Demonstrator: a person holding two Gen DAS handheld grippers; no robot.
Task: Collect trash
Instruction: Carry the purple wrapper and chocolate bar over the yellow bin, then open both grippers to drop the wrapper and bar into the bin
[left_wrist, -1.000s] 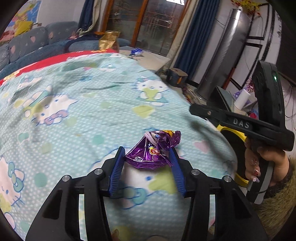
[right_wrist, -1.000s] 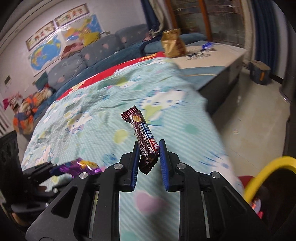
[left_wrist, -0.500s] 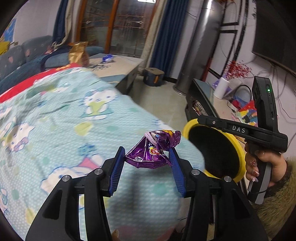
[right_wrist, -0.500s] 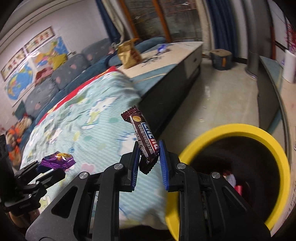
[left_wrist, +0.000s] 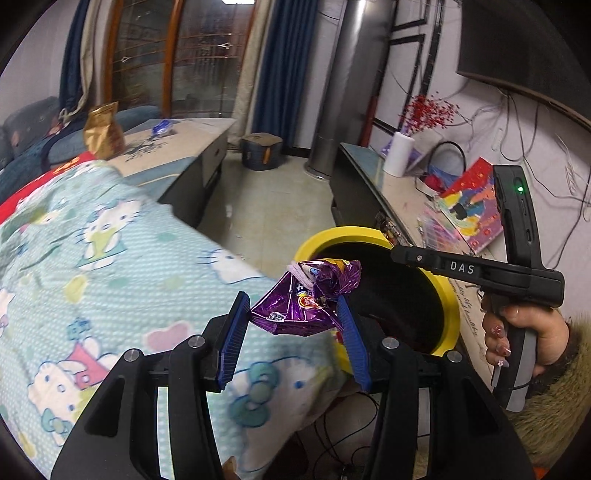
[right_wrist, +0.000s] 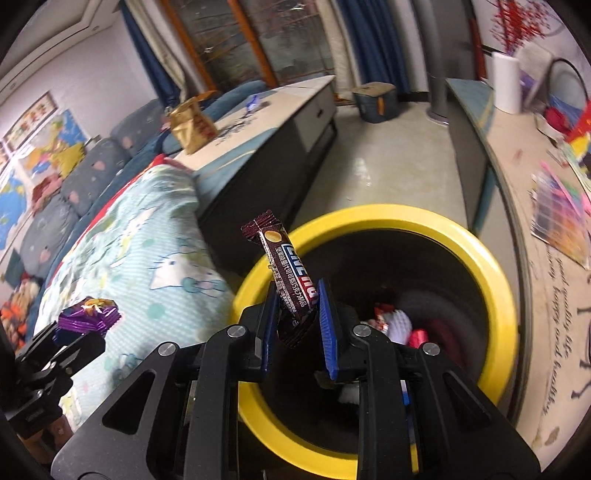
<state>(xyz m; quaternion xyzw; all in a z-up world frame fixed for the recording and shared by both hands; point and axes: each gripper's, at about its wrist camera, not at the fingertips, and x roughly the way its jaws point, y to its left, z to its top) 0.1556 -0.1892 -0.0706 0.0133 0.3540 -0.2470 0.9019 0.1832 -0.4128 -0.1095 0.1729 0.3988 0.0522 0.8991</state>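
Observation:
My left gripper (left_wrist: 291, 317) is shut on a crumpled purple foil wrapper (left_wrist: 301, 297), held over the edge of the bed beside the yellow-rimmed bin (left_wrist: 452, 295). My right gripper (right_wrist: 297, 314) is shut on a brown chocolate bar wrapper (right_wrist: 290, 280) that sticks up between its blue pads, hanging over the near rim of the bin (right_wrist: 491, 258). Several pieces of trash (right_wrist: 399, 325) lie at the bin's dark bottom. The right gripper's black body (left_wrist: 480, 271) and the hand holding it show in the left wrist view. The purple wrapper (right_wrist: 90, 314) appears at the lower left of the right wrist view.
A bed with a cartoon-cat quilt (left_wrist: 110, 266) fills the left. A low cabinet (right_wrist: 266, 122) with a gold bag (right_wrist: 190, 125) stands behind it. A long side table (right_wrist: 554, 229) with papers and a paper roll (right_wrist: 504, 81) runs along the right. A tiled floor (left_wrist: 266, 206) lies between.
Both grippers have swung right, off the quilt toward the bin, each keeping its wrapper. The bin's opening now lies under the right gripper and beside the left one.

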